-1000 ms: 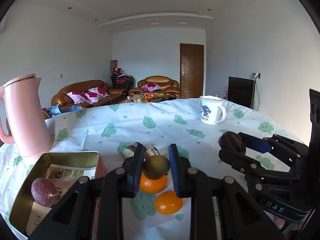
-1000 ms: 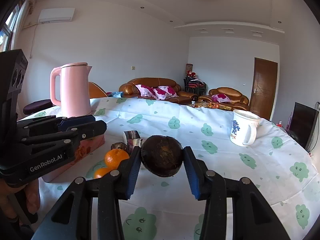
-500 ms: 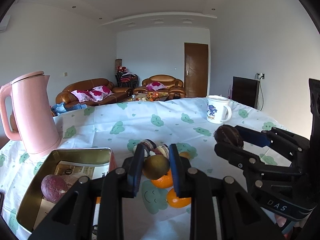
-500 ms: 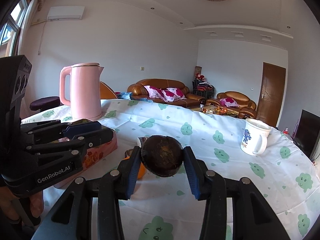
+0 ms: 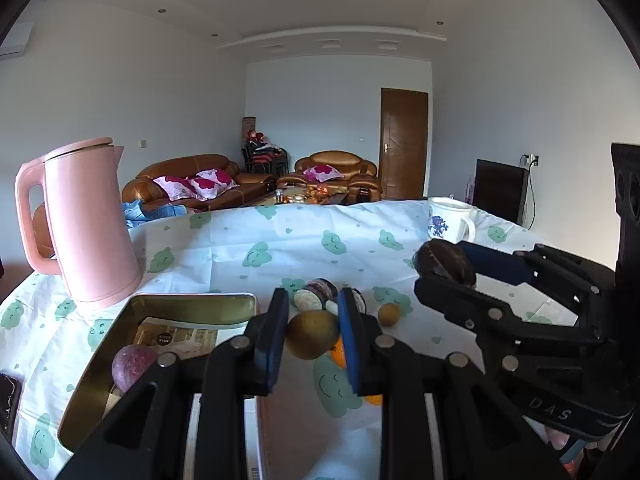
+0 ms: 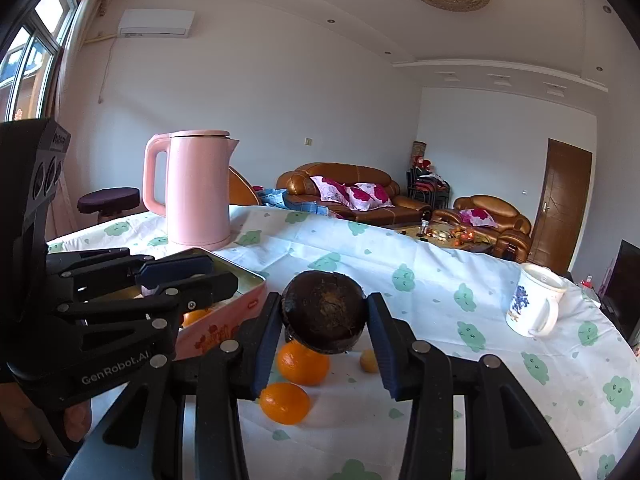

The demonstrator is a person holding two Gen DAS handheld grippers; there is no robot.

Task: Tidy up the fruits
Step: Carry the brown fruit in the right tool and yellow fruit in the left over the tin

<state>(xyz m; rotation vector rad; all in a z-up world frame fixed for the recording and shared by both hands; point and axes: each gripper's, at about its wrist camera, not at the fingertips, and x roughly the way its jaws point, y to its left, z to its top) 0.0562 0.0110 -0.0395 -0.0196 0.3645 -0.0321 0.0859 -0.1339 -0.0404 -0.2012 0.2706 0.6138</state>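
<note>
Gripping a small olive-brown round fruit (image 5: 312,339), the left gripper (image 5: 313,338) has its blue pads closed tight on both sides of it, held clear above the table. Beside it, the right gripper (image 6: 325,322) clamps a larger dark brown, rough-skinned fruit (image 6: 324,312), possibly a passion fruit, also lifted off the cloth.

Just left of the left gripper sits an open gold metal tin (image 5: 192,305) with pink sides, near the table's left edge. One reddish-purple fruit (image 5: 134,366) already lies inside it, on a printed paper. On the cloud-patterned tablecloth (image 6: 440,276) near the front middle lie two oranges (image 6: 302,362), touching or nearly so, and a small yellow fruit (image 6: 368,360) just to their right.

Compared with a second ago, both grippers have travelled sideways toward the tin, and the tin now fills more of the left view. Neither grip has altered. This suggests both fruits are being carried over for placing, with the oranges and small fruit left to collect.

Further out, a pink kettle (image 6: 196,192) stands behind the tin toward the far left edge, and a white mug (image 6: 534,304) with a blue pattern sits near the right edge.

Some striped round items (image 5: 316,294) behind the left gripper are half hidden by its fingers and cannot be identified. The tin's near end is cut off by the gripper body.
</note>
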